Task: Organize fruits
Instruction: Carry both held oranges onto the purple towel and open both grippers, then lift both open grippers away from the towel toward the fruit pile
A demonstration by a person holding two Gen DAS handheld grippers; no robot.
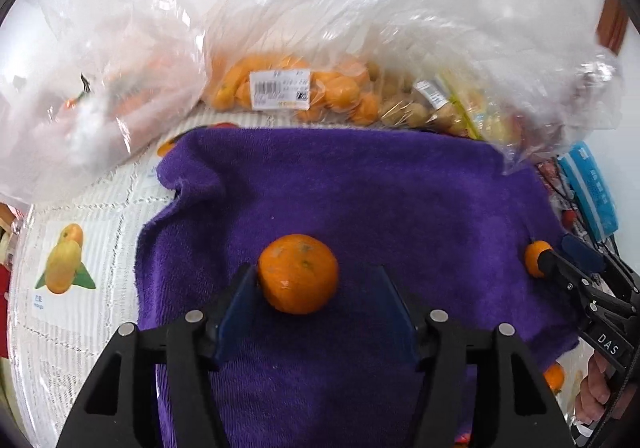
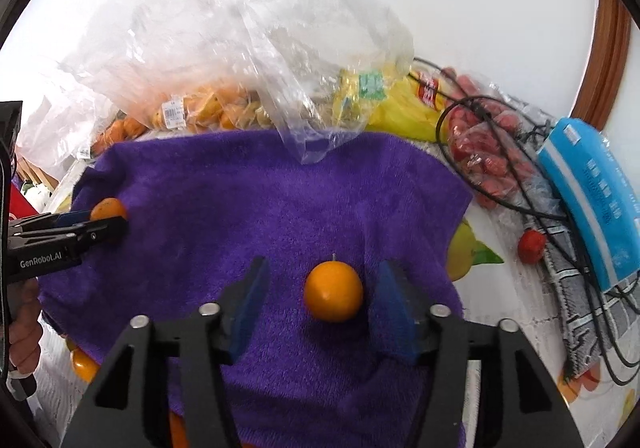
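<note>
A dimpled mandarin (image 1: 298, 274) lies on the purple towel (image 1: 360, 187) between the fingers of my left gripper (image 1: 313, 270). The left pad is right beside it and the right pad stands clear of it, so this gripper is open. A smaller smooth orange fruit (image 2: 333, 292) with a short stem rests on the towel (image 2: 240, 187) inside my right gripper (image 2: 323, 263), which is open with a gap on each side. Each view also catches the other gripper at the towel's edge: the right one (image 1: 560, 264), the left one (image 2: 108, 224).
Clear plastic bags of oranges (image 1: 280, 87) and other produce are heaped behind the towel. To the right lie a bag of red sausages (image 2: 488, 151), black cables (image 2: 532, 183), a blue packet (image 2: 592, 187) and a small red fruit (image 2: 531, 246). A fruit-print table cover (image 1: 64, 260) shows at the left.
</note>
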